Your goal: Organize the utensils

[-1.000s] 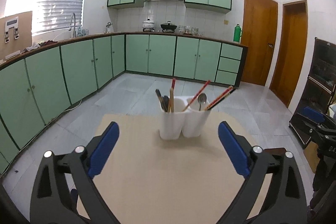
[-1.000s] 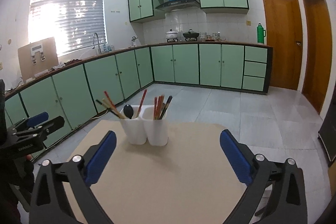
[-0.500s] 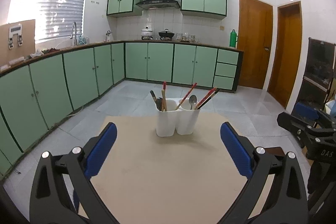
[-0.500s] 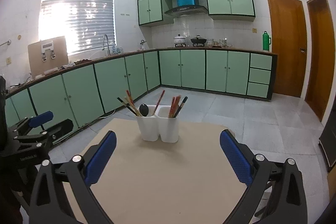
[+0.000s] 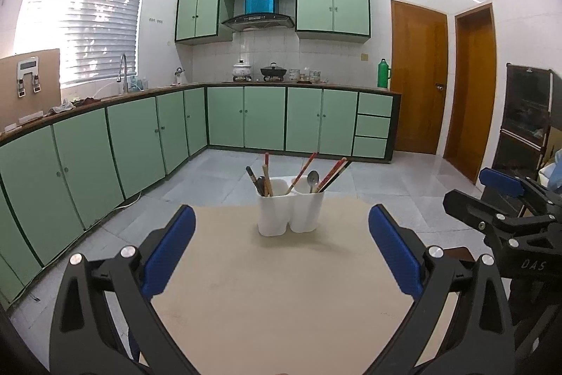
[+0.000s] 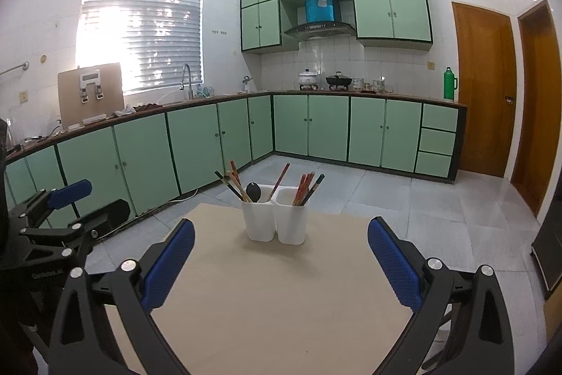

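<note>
Both tongs (image 5: 281,248) (image 6: 281,255) gape empty before the utensil holder (image 5: 290,212)

Green cabinets (image 5: 147,143) were ranged beneath a counter, where a pot (image 6: 307,78), a wok (image 6: 338,80) and a green thermos (image 5: 383,73) were set. Two wooden doors (image 6: 483,88) were seen beyond.

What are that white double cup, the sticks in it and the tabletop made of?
White double cup: probably plastic, going by its smooth, matte, uniformly white walls with rounded corners. Chopsticks: seemingly lacquered wood or plastic, red with dark ends; too small to tell. Tabletop: pale beige and matte, perhaps laminate or plywood, with no clear grain.
</note>
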`<state>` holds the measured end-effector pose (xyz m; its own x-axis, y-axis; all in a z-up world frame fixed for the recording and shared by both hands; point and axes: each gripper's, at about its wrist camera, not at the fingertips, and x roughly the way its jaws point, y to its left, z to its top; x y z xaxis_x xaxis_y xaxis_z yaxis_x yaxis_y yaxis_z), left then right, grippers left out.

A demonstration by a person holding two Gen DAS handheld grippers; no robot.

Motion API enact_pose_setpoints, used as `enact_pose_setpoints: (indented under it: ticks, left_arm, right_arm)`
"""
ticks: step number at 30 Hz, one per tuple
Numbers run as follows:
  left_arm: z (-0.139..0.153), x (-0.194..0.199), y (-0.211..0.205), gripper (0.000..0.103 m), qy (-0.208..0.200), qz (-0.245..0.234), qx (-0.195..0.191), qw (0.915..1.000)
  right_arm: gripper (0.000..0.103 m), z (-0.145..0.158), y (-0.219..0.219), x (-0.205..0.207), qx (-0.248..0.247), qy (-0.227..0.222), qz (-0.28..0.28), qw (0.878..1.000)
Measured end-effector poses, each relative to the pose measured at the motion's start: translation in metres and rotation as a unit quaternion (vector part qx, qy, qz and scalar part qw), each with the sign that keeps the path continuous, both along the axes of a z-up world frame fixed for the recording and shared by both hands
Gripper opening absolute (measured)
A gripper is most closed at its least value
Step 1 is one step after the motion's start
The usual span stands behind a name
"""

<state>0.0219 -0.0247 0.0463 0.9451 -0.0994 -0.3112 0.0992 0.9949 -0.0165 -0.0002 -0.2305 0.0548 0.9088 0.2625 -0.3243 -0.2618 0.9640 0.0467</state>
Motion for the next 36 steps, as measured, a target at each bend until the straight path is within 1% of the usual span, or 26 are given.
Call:
enact_pose_setpoints:
  ticks: [12, 36]
  left_arm:
    - [-0.001, -0.013, 0.002, 0.096, -0.012, 0.003, -0.001, 0.9999]
    - [-0.003, -0.014, 0.008, 0.096, -0.013, 0.006, -0.006, 0.9999]
  right_arm:
    - [0.097, 0.001, 0.004, -0.008, -0.002, -0.002, 0.003, 1.000]
    - [0.097, 0.001, 0.007, -0.010, -0.006, -0.002, 0.004, 1.000]
